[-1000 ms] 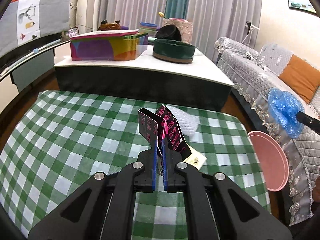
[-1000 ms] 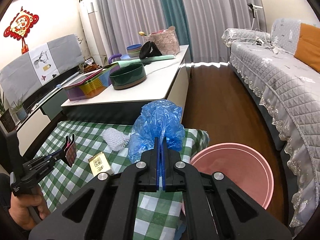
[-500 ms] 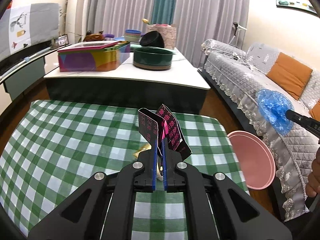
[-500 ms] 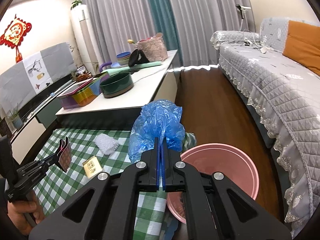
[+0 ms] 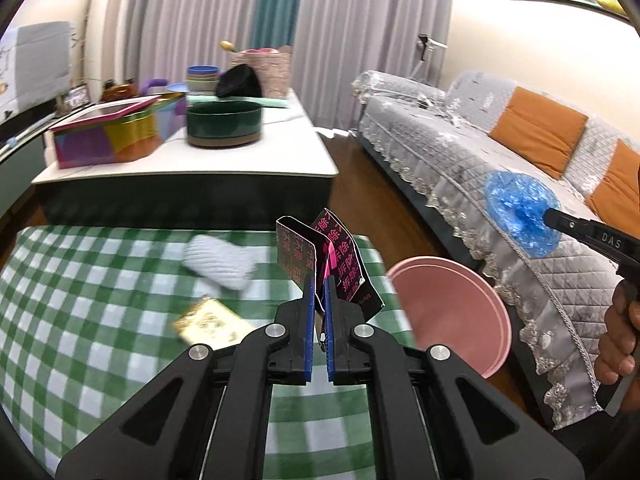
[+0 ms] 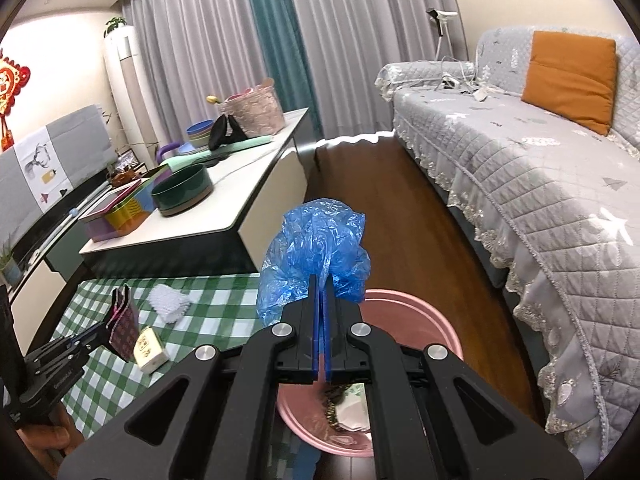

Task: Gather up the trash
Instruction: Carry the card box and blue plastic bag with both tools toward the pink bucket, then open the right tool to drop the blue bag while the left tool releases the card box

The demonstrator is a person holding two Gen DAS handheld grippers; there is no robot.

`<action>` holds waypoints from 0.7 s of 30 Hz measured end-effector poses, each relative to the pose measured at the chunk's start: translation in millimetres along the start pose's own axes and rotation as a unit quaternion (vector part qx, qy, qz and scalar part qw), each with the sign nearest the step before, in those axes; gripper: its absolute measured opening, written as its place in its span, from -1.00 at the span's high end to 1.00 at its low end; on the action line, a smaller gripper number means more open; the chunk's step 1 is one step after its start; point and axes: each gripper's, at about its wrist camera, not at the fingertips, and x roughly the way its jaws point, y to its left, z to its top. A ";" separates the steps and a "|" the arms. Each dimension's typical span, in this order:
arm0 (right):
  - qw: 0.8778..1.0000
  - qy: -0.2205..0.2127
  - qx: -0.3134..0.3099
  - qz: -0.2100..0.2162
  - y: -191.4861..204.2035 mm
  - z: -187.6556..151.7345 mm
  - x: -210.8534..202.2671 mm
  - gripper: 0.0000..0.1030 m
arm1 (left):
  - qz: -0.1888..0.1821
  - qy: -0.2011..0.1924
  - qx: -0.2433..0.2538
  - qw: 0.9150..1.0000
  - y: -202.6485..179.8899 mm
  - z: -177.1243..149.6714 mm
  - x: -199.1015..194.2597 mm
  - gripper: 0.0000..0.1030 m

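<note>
Claws both stay clamped: we hold the soft, light blue bag [image 6: 316, 256] in the right gripper [image 6: 320, 300] above the pink bin [image 6: 412, 320], the stiffer black packet [image 5: 328, 256] by its lower edge in the left gripper [image 5: 318, 300].

a home living room: a long sofa [image 6: 540, 184] under a quilted grey cover with orange cushions [image 6: 570, 76], floor-length grey and teal curtains [image 6: 256, 40], wood flooring, a white-topped coffee table [image 5: 192, 160] crowded with bowls and tins, and a green-checked tablecloth [image 5: 80, 320] nearby.
</note>
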 end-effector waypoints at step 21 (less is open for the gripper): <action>0.998 0.005 0.021 -0.052 -38.5 1.3 17.7 0.97 | -0.082 0.030 0.052 0.995 -103.3 17.0 72.9 0.92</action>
